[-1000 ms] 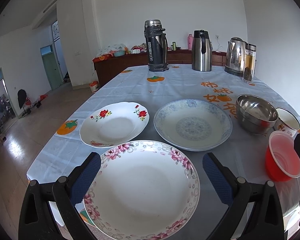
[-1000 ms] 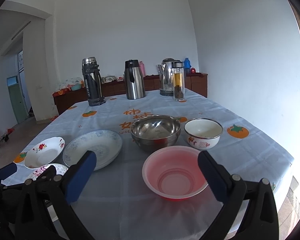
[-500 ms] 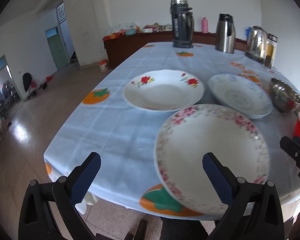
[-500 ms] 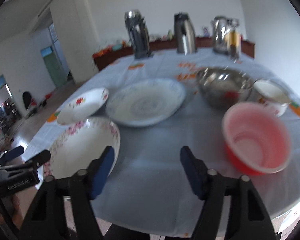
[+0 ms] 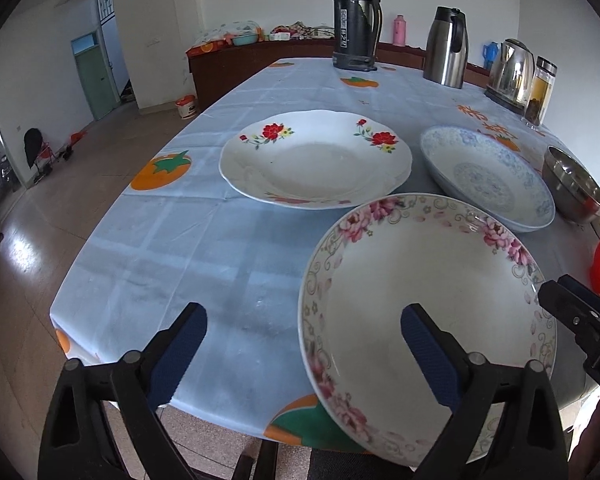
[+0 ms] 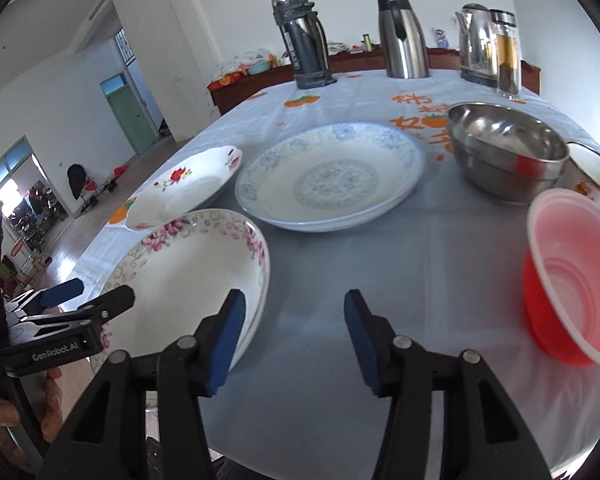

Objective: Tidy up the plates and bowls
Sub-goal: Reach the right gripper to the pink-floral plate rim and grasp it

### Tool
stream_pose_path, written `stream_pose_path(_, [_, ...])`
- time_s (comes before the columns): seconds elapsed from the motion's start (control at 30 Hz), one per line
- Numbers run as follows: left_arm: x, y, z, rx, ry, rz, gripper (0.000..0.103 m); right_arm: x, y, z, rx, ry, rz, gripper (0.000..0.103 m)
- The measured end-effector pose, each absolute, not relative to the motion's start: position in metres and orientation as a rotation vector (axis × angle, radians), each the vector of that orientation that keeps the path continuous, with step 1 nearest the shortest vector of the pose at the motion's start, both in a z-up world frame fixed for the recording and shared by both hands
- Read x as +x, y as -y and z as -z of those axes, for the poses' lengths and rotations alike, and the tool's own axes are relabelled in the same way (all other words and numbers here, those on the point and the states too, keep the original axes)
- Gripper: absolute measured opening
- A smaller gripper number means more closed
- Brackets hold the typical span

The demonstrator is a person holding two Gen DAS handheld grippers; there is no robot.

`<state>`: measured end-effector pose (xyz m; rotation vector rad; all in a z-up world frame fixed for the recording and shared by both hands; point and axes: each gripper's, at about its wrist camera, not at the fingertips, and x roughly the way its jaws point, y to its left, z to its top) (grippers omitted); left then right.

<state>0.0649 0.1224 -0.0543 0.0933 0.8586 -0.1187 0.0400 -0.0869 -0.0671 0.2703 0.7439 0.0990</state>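
Tools flank the pink-flowered plate at the tabletop's near edge: left tool wide, just narrowing, its left rim between the jaws untouched; right tool half-closed, closing, beside its right rim. Red bowl sits right.

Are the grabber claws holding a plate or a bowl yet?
No, nothing is held. The left gripper and right gripper both straddle the pink-flowered plate's rim, jaws just closing, pads not yet pressing.
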Motion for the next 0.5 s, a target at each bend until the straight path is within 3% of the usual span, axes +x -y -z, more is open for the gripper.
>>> stream_pose_path(0.1, [0.073,-0.126,0.059,0.056,-0.889,0.139,0.069,0.043,0.085,0.068,0.265,-0.752,-0.123,0.038])
stream_pose_path(0.23, [0.079,-0.125,0.064,0.010,-0.933,0.206,0.047,0.050,0.080,0.073,0.261,-0.774,-0.156,0.033])
stream_pose_path(0.3, [0.079,-0.122,0.065,0.007,-0.938,0.236,0.041,0.053,0.079,0.075,0.280,-0.790,-0.176,0.031])
stream_pose_path(0.5, [0.081,-0.119,0.065,0.009,-0.935,0.256,0.040,0.061,0.072,0.081,0.293,-0.809,-0.231,0.018])
